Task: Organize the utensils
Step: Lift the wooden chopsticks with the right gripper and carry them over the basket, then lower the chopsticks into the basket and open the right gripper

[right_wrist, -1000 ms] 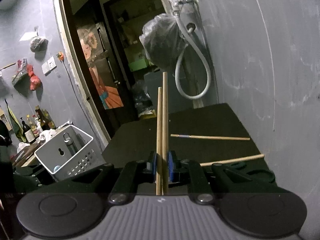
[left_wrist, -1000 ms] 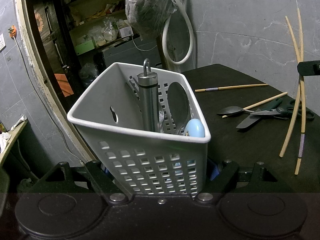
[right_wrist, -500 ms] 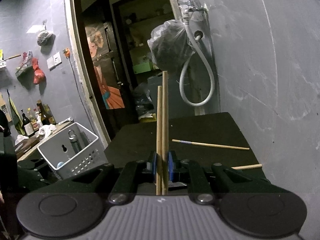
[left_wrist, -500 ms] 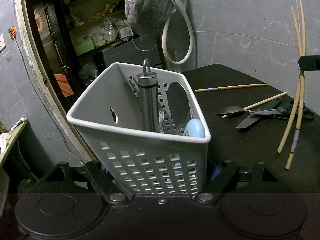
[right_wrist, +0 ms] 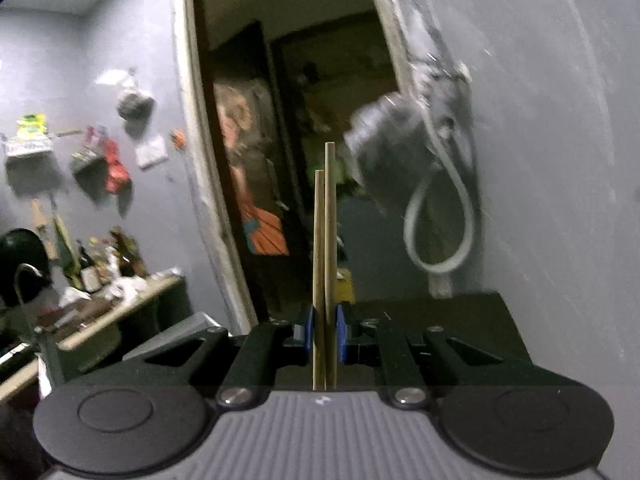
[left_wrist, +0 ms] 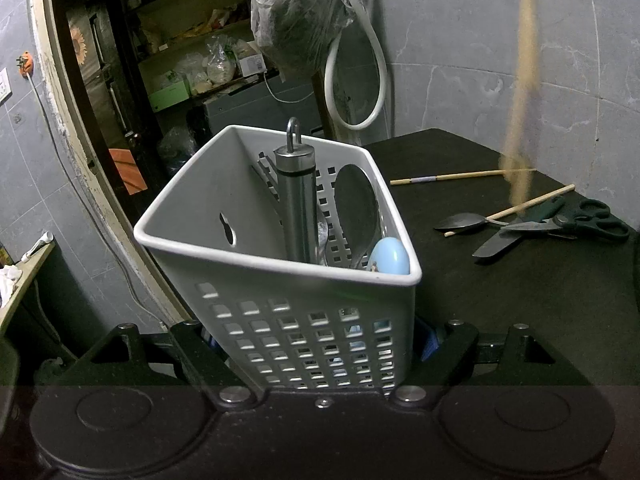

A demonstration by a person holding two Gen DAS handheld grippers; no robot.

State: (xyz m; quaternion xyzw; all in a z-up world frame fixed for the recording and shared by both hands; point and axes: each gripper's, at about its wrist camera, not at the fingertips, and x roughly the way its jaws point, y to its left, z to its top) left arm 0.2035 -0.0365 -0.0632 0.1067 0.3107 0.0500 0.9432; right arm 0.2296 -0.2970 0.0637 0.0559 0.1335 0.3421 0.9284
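A white perforated basket [left_wrist: 280, 280] sits tilted between the fingers of my left gripper [left_wrist: 320, 344], which is shut on its lower walls. Inside stand a steel handle with a ring [left_wrist: 298, 200], a dark spoon [left_wrist: 356, 208] and a light blue egg-shaped piece [left_wrist: 388, 258]. My right gripper [right_wrist: 322, 334] is shut on a pair of wooden chopsticks [right_wrist: 325, 240] that point up and forward. In the left wrist view the same pair of chopsticks [left_wrist: 524, 80] hangs blurred, high above the table at the right.
On the black table [left_wrist: 520, 300] lie two single chopsticks [left_wrist: 460, 176], a spoon [left_wrist: 460, 222] and scissors [left_wrist: 560, 224]. A white hose loop [left_wrist: 356, 80] and a plastic bag [left_wrist: 296, 20] hang on the wall behind. A doorway [right_wrist: 280, 160] opens at the left.
My right gripper has risen with the chopsticks, which now hang higher and blurred in the left wrist view. The basket and my left gripper have stayed put.
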